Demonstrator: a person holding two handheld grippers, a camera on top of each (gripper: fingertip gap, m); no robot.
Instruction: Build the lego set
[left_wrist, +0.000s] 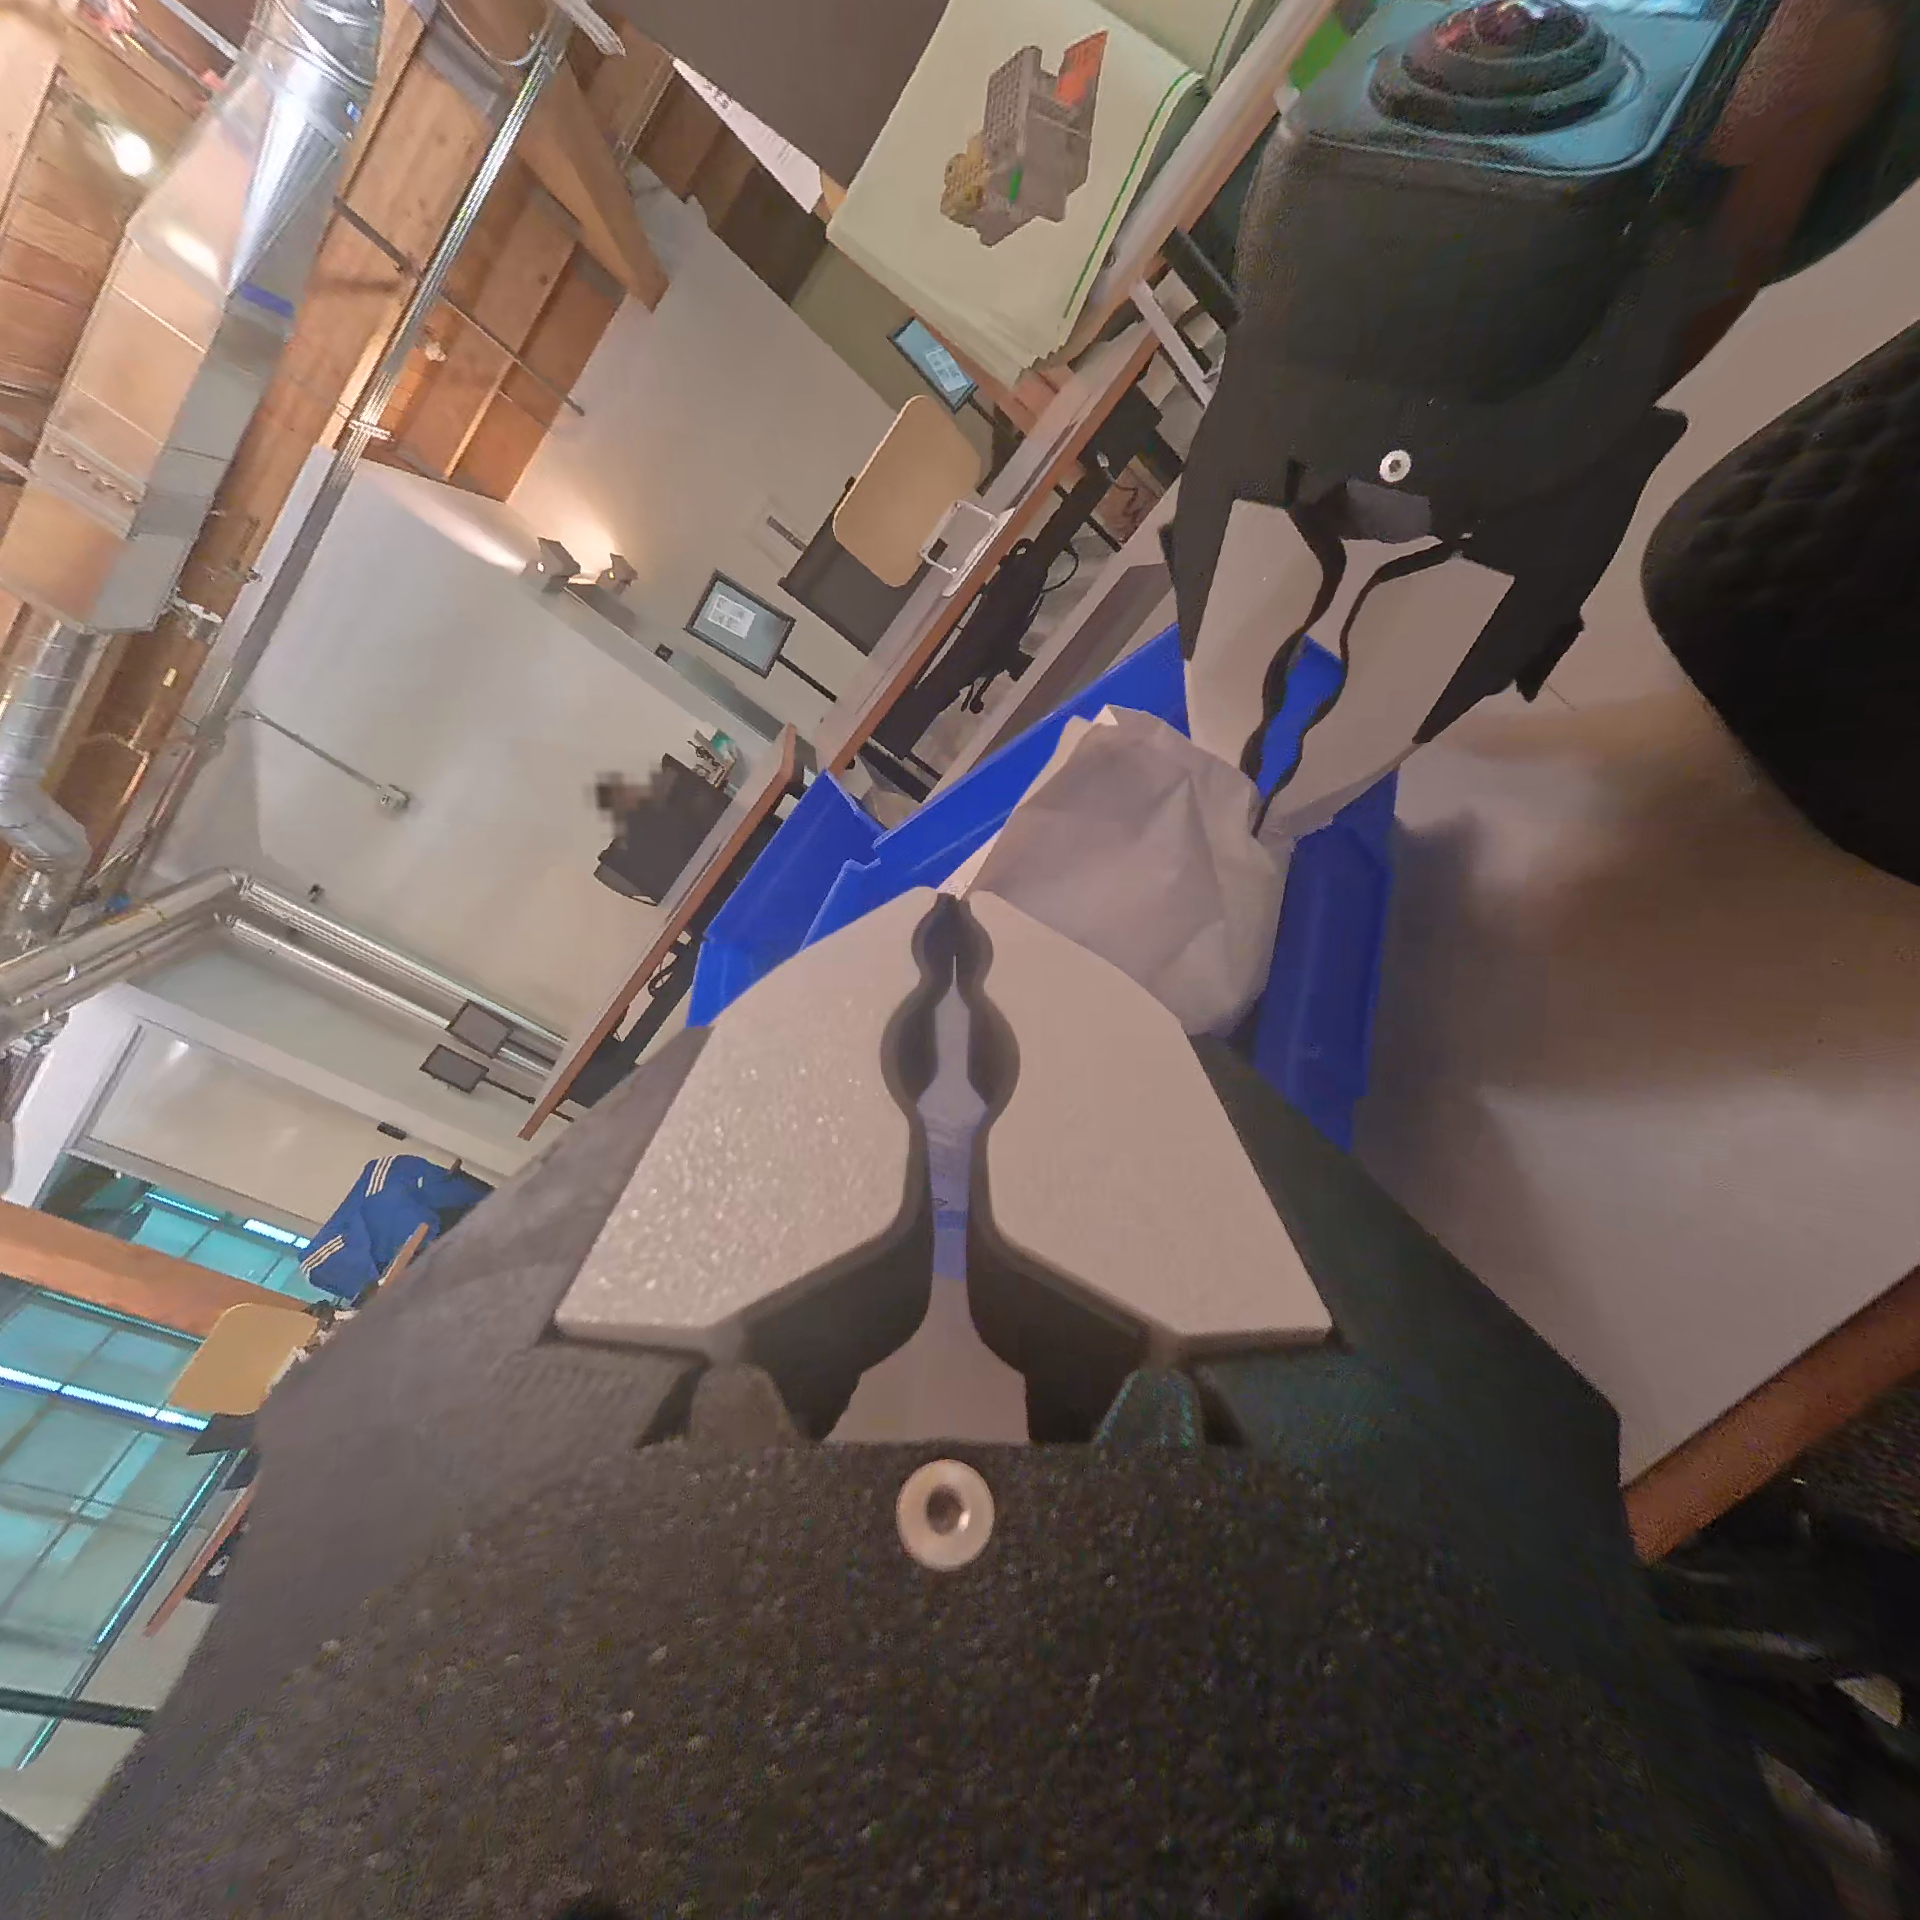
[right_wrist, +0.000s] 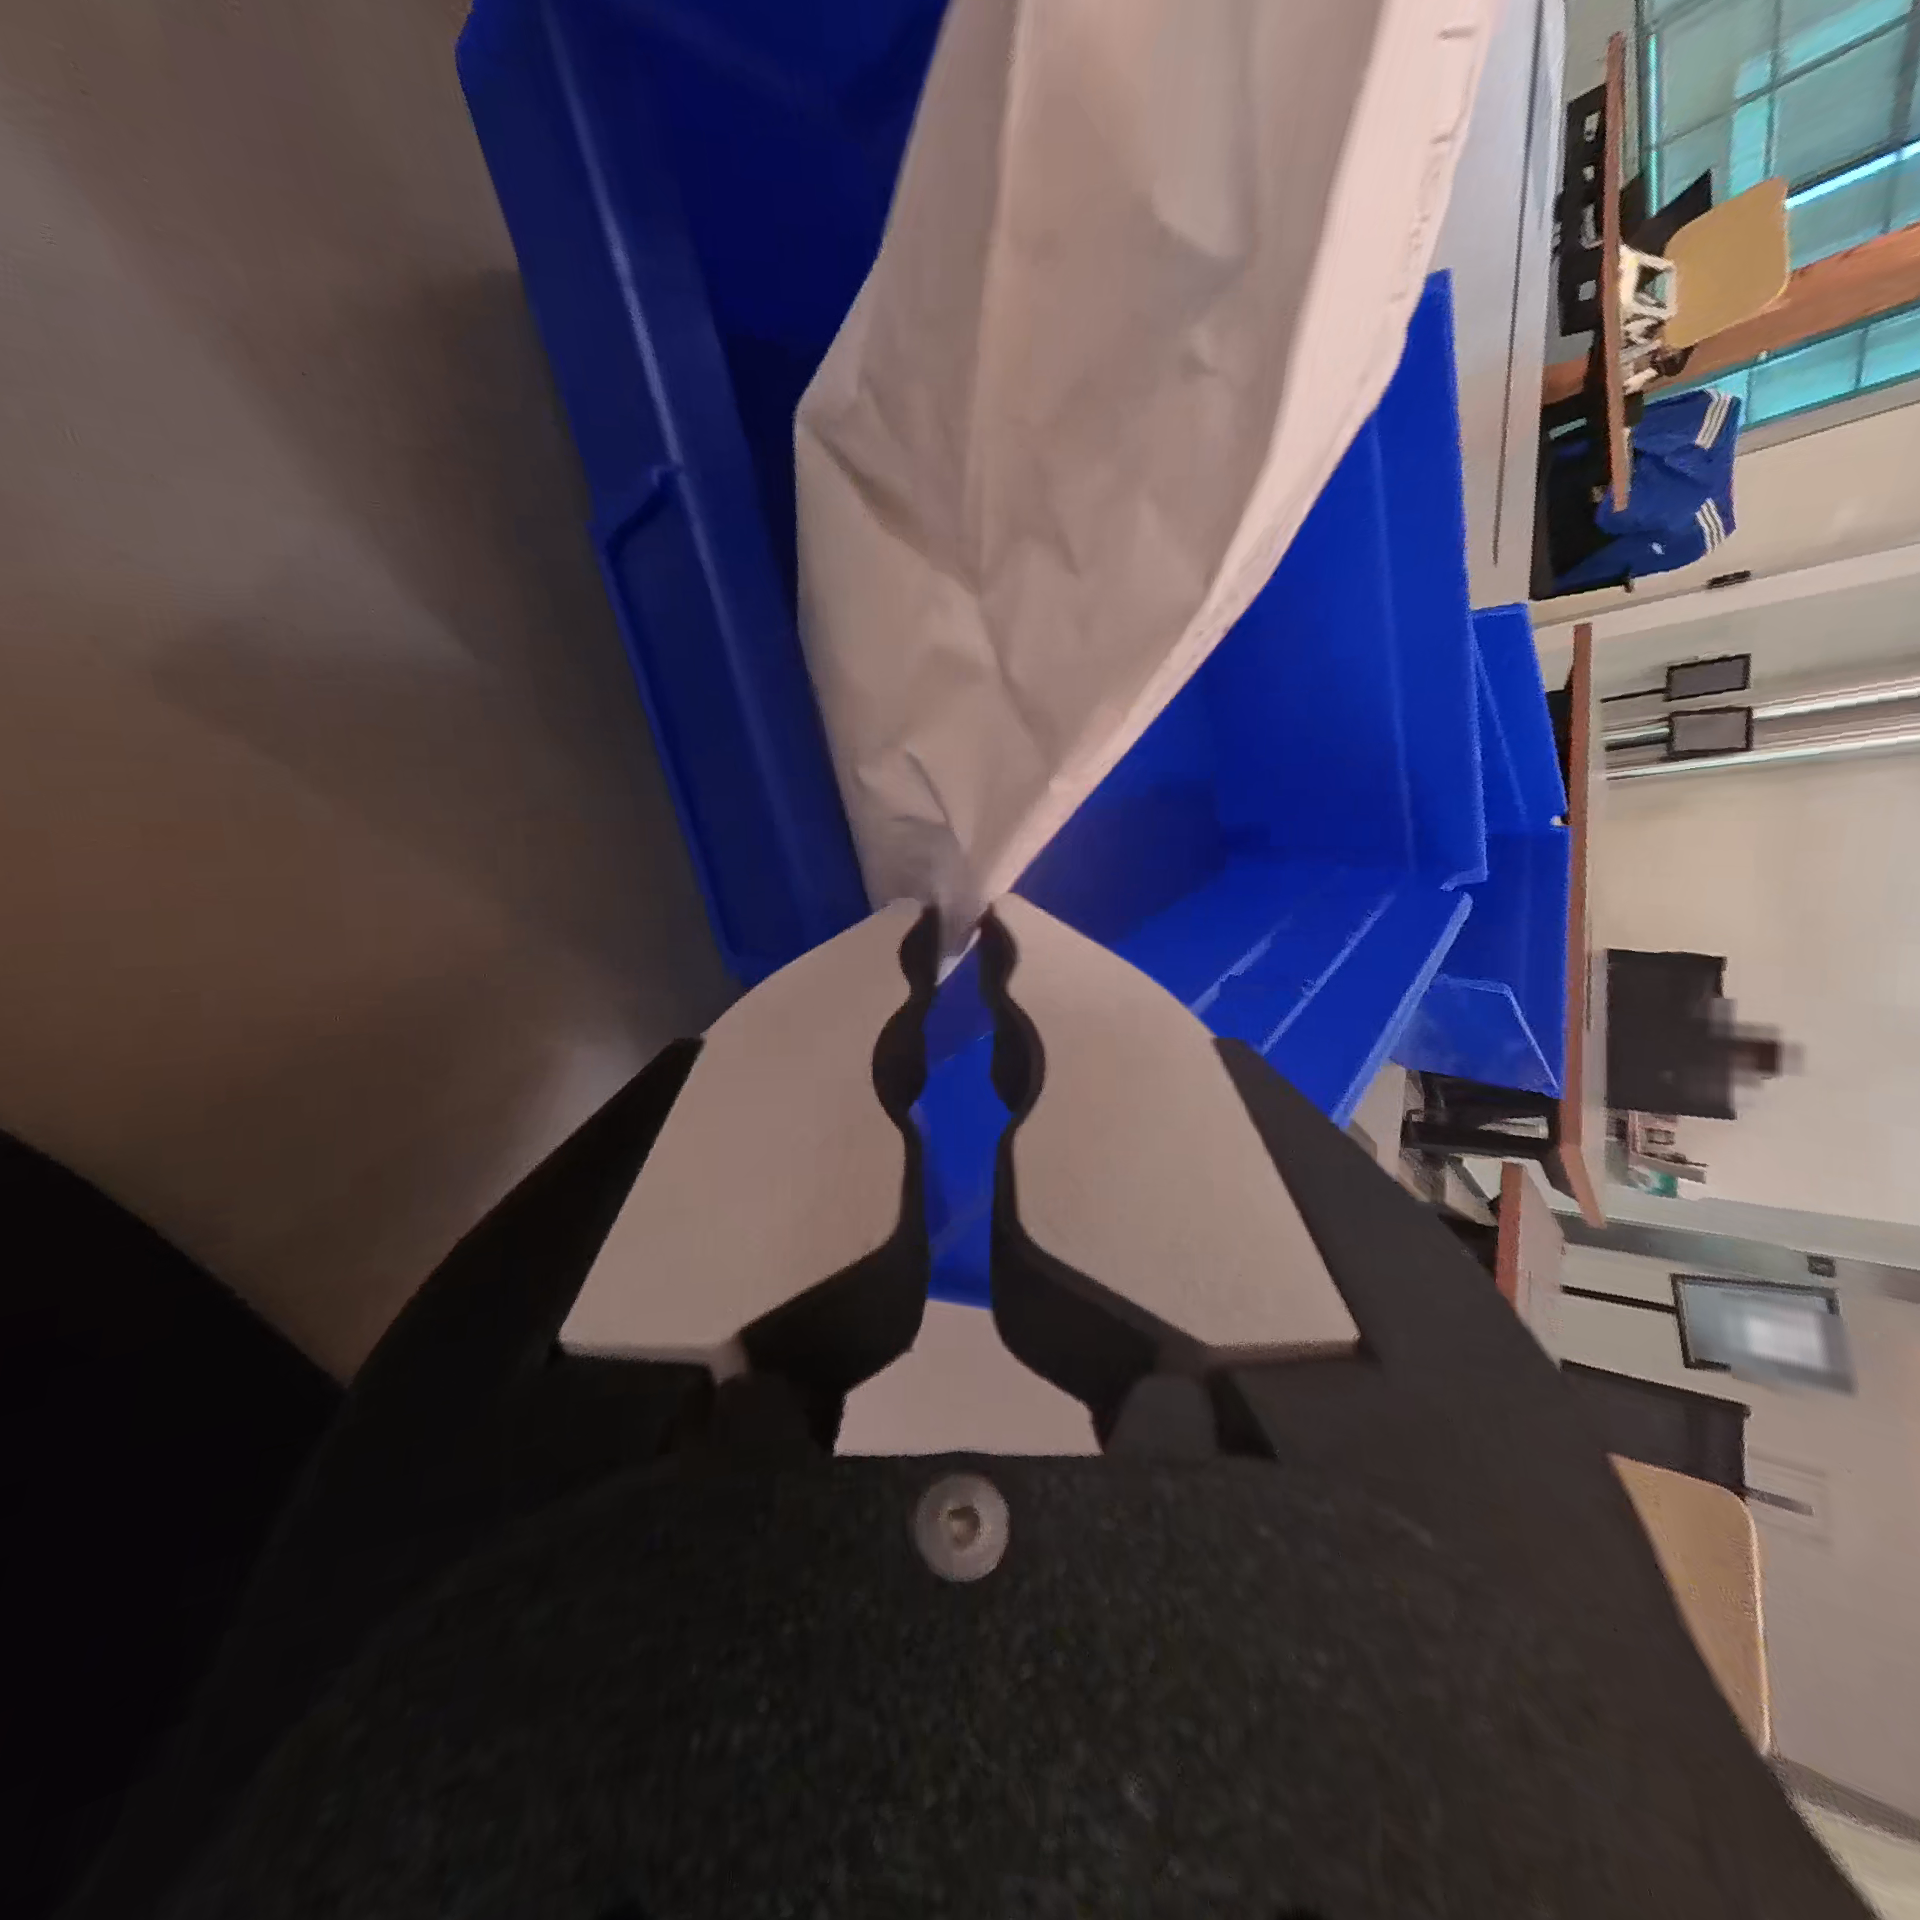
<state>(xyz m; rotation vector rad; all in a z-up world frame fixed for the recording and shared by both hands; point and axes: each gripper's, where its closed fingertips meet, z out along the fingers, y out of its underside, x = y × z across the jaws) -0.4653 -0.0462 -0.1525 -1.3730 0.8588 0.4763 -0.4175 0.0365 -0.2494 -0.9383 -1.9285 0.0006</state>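
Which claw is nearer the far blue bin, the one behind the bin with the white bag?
Left, as far as the views show. The left claw pinches the white bag at the corner nearest the far blue bin; the right claw pinches the opposite corner, over the near blue bin.

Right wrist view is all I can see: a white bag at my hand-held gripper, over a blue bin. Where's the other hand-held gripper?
Observer: The left hand-held gripper is at another corner of the bag, beside the bin.
Operator: Is it open?
Observer: No. Its fingers are closed together, with a sliver of white paper at the tips.
Operator: How does mine look from there?
Observer: The right hand-held gripper points down and nips the bag's top, and the bag bulges into the bin below it.
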